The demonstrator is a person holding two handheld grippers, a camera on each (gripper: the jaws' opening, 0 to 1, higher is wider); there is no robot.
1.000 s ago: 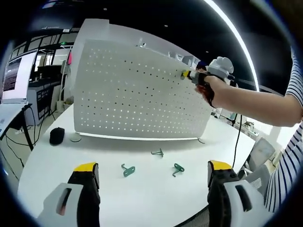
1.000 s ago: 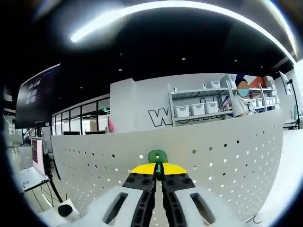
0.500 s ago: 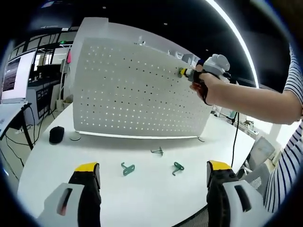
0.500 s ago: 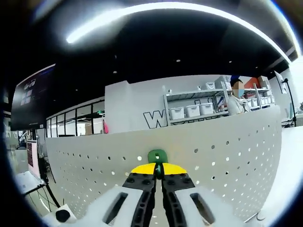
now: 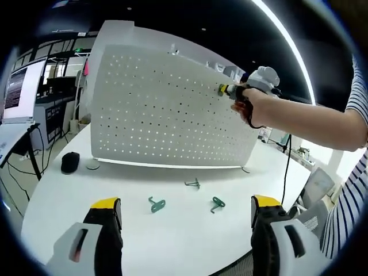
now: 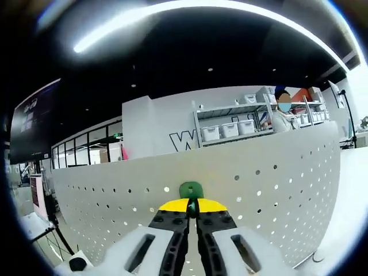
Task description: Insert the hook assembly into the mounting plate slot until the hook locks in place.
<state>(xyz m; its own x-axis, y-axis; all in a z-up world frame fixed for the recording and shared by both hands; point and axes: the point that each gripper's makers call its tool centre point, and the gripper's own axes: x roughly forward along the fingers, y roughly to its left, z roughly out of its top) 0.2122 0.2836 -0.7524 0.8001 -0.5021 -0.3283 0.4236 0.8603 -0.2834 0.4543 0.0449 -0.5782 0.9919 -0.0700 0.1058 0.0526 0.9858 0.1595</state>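
A white perforated mounting plate (image 5: 167, 115) stands upright on the white table (image 5: 69, 201). My right gripper (image 6: 191, 210) is shut on a green hook (image 6: 191, 190), whose tip sits against the plate (image 6: 276, 190) near its top edge. Seen from the left gripper view, that right gripper (image 5: 225, 90) is held by a hand at the plate's upper right. My left gripper (image 5: 184, 214) hangs open and empty above the table's near side. Three more green hooks (image 5: 156, 203) (image 5: 193, 183) (image 5: 217, 203) lie on the table before the plate.
A black mouse (image 5: 70, 162) and a round disc (image 5: 92, 166) lie left of the plate. A monitor (image 5: 17, 92) stands at far left. A person's striped sleeve (image 5: 345, 195) is at the right. A person (image 6: 282, 112) stands by shelves (image 6: 230, 129) behind the plate.
The right gripper with the hook has edged closer to the plate's top edge; its view has shifted slightly. The left gripper stays still and open.
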